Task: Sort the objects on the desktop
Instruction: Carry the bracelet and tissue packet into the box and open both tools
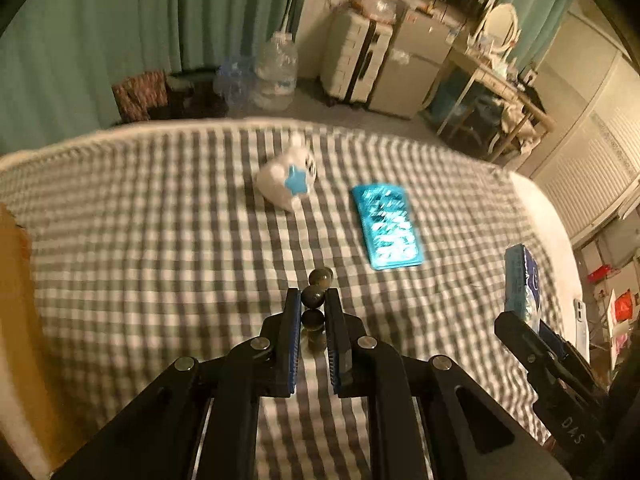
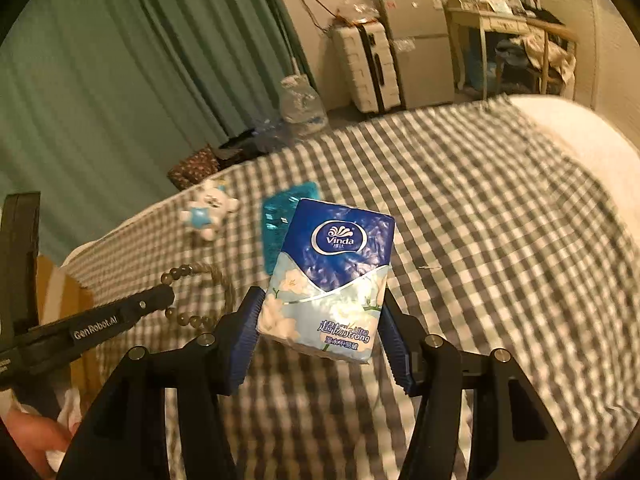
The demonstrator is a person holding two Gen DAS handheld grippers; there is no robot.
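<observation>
Left wrist: bead bracelet (image 1: 314, 298) in left tool (image 1: 313, 300), bed edge (image 1: 200, 124) well beyond

bedsheet (image 1: 160, 240): grey-white check | tissue pack (image 2: 332, 276): blue, white flowers | curtain (image 1: 100, 40): green

1. The left gripper (image 1: 313, 300) points steeply down; its jaws are clamped on a string of dark beads (image 1: 313, 298).
2. The right gripper (image 2: 320, 336) also tilts down, its blue pads (image 2: 247, 332) pressing both sides of a tissue pack (image 2: 332, 276).
3. A hand (image 2: 34, 436) shows at the lower left of the right wrist view, behind the left gripper's body.
</observation>
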